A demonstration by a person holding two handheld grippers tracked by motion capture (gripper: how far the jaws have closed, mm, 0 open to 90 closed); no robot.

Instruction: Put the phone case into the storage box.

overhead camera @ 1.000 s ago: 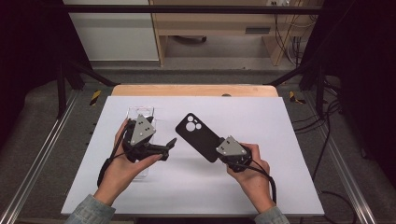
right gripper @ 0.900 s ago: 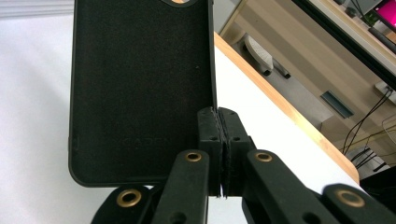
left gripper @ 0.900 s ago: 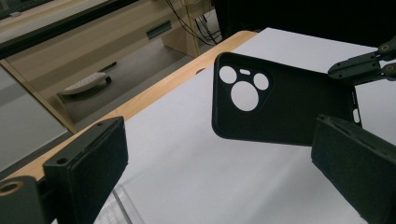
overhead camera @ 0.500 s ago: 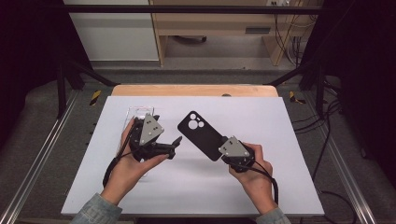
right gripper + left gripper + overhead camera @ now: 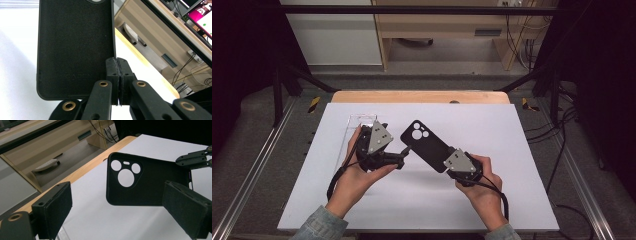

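Observation:
A black phone case (image 5: 427,145) with round camera cut-outs is held just above the white table. My right gripper (image 5: 446,168) is shut on the case's lower edge; in the right gripper view its jaws (image 5: 117,72) pinch the case's (image 5: 75,45) side wall. My left gripper (image 5: 404,155) sits beside the camera end of the case. It is open, and its jaws have just been closing slightly. In the left gripper view (image 5: 120,208) the pads (image 5: 53,210) stand wide apart, with the case (image 5: 150,185) ahead of them and untouched.
A clear plastic piece (image 5: 359,122) lies on the white table (image 5: 512,195) under my left hand. The table's wooden far edge (image 5: 419,96) faces a wooden bench (image 5: 447,30). Metal rails (image 5: 252,180) and cables (image 5: 562,165) run along both sides.
My left gripper has edged right and away from me, toward the camera end of the case. The right gripper and the case have barely shifted.

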